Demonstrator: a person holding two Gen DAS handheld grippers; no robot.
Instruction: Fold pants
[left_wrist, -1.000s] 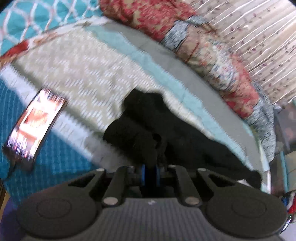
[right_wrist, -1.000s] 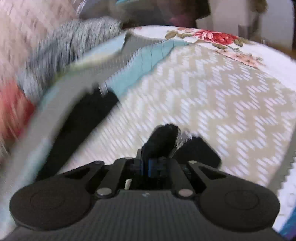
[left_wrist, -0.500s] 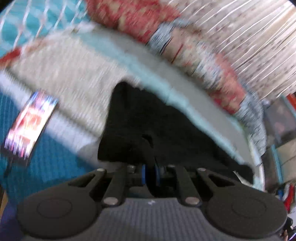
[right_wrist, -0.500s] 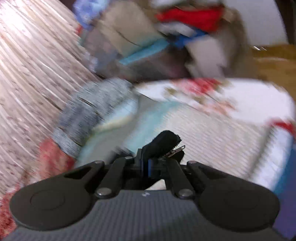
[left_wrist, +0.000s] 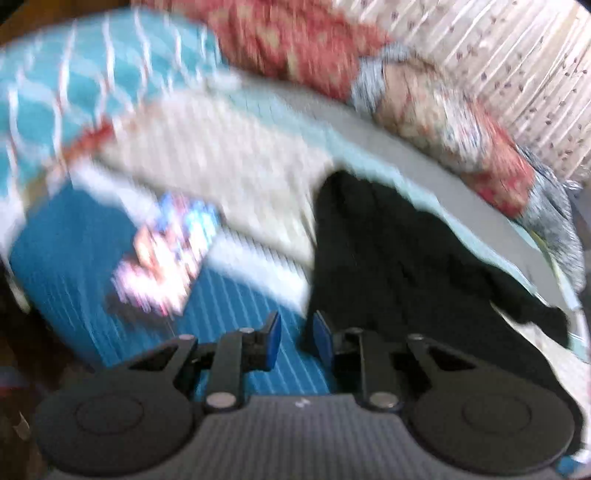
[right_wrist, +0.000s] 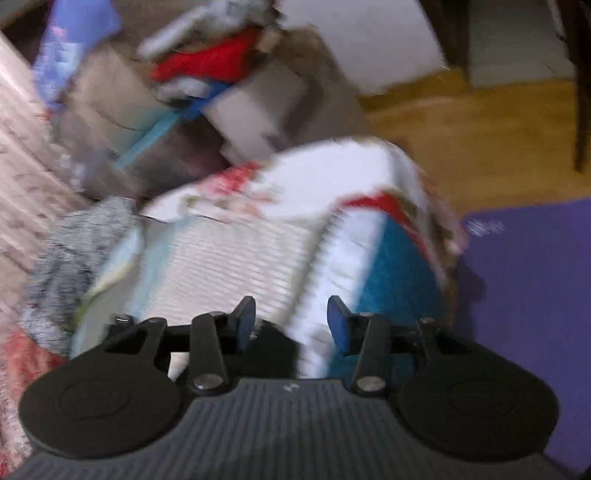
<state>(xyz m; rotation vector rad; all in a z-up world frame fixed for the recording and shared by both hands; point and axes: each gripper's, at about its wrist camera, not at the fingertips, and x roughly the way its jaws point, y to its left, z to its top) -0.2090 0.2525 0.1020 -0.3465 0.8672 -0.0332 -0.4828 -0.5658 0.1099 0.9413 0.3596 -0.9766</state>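
Left wrist: left gripper (left_wrist: 295, 338) just parted slightly, gripping nothing, one pair of black pants (left_wrist: 399, 258) lying beside it on the bed (left_wrist: 229, 162), one phone (left_wrist: 166, 258) nearby; right wrist: right gripper (right_wrist: 291, 321) just opened wider, empty, over the bed's corner.
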